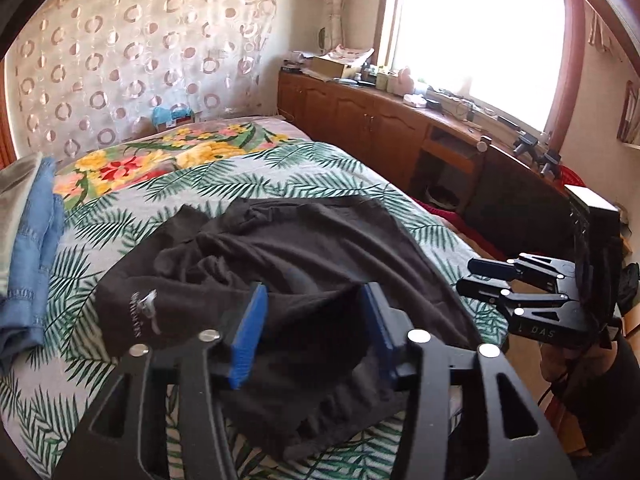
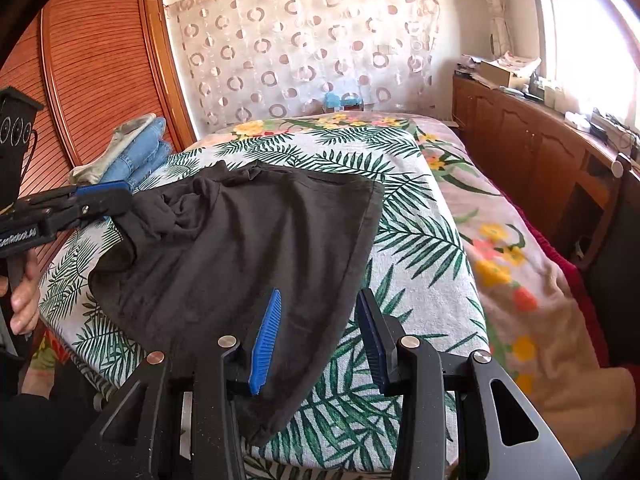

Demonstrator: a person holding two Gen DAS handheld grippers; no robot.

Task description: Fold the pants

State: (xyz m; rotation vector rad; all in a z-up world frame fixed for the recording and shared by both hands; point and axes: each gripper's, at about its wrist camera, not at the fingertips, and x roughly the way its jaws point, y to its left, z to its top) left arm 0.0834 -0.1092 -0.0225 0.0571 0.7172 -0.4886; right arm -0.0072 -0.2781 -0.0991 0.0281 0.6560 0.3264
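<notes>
Clearly my left gripper stood wide open over the bunched end of the dark pants, cloth lying between its blue pads, though I could not tell whether either pad touched it. My right gripper was equally spread above the pants' near edge, gripping nothing. The pants lay crumpled on the palm-leaf bedspread, with folded jeans well apart to the left.
</notes>
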